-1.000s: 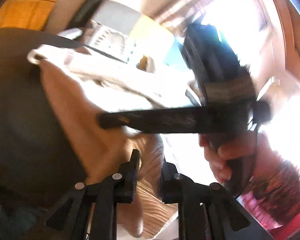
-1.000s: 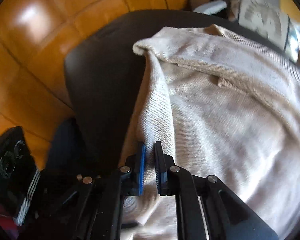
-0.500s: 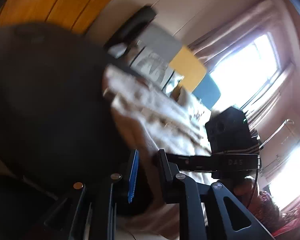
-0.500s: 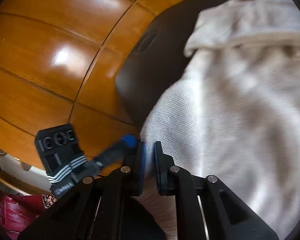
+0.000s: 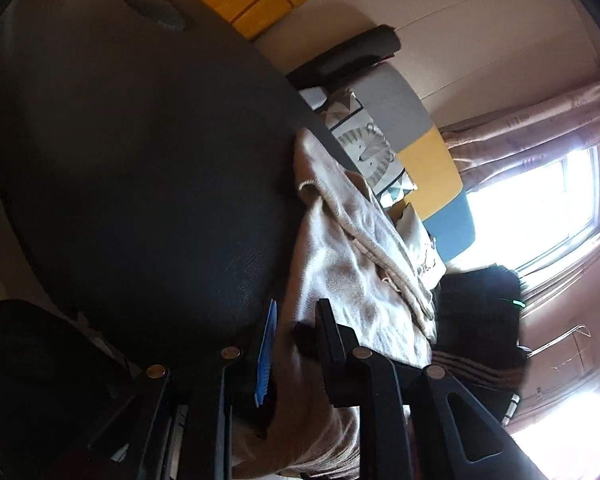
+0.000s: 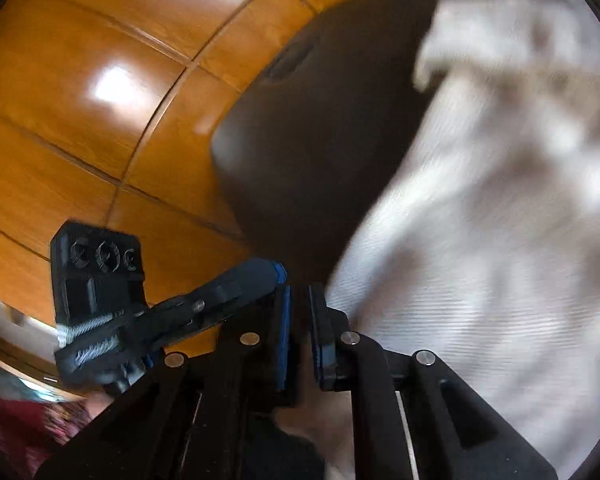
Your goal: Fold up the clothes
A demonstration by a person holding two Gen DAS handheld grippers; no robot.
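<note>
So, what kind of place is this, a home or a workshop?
Probably a home living room: a curtained window, a patterned cushion on a seat, glossy floor tiles, and a beige sweater on a dark round table.

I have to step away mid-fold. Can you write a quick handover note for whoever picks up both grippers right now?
Left gripper: jaws apart, sweater edge between them, pads not clearly pressing.
Right gripper: nearly shut at the sweater's near edge; whether it pinches cloth is hidden.
Beige sweater: bunched along one side of the dark round table, partly over its rim.
Done: no neat fold visible.
Left: spread it flat, fold.
</note>
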